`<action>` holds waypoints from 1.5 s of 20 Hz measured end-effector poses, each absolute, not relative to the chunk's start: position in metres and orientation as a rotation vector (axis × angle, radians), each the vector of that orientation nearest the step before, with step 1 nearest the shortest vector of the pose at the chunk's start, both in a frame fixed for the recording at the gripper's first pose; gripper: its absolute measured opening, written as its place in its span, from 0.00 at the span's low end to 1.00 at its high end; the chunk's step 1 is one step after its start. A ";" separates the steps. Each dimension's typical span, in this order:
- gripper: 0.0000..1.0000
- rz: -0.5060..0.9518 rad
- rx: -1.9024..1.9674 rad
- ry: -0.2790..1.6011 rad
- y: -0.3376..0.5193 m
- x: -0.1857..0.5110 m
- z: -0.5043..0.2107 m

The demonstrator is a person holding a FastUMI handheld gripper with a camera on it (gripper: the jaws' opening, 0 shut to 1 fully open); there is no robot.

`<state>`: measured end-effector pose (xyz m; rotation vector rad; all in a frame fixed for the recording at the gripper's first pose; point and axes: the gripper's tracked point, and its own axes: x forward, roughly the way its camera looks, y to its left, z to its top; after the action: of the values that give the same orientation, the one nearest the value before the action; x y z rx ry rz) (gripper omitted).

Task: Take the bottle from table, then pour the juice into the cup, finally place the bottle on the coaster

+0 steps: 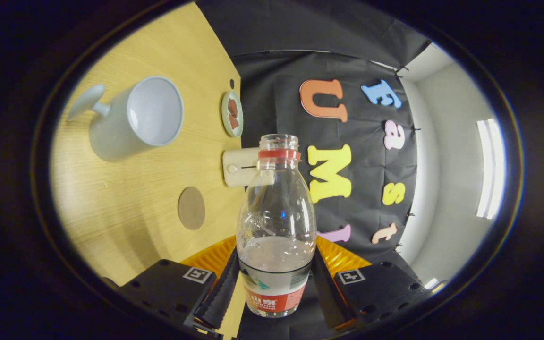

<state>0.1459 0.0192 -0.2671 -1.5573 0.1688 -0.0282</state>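
My gripper [274, 283] is shut on a clear plastic bottle [276, 226], both ribbed fingers pressing its lower body at the label. The bottle has no cap, a red neck ring and a little pale liquid low inside. The whole view is rolled, so the wooden table [125, 208] appears tipped to the left of the bottle. A pale blue-white cup [142, 115] with a handle stands on the table beyond and left of the fingers, its mouth showing nothing inside. A round brown coaster [191, 208] lies flat on the table between the cup and the bottle.
A small dish [232, 113] with brown pieces sits at the table's far edge. A cream box-like object [239, 166] sits at that edge, just behind the bottle's neck. An orange ribbed part [215, 257] shows behind the fingers.
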 end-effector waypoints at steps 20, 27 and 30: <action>0.82 -0.081 -1.724 0.130 0.032 0.131 -0.257; 0.81 -0.076 -1.773 0.125 0.038 0.132 -0.252; 0.82 -0.067 -1.812 0.131 0.043 0.129 -0.250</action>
<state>0.1290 0.0426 -0.2504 -1.8122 0.1311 -0.0671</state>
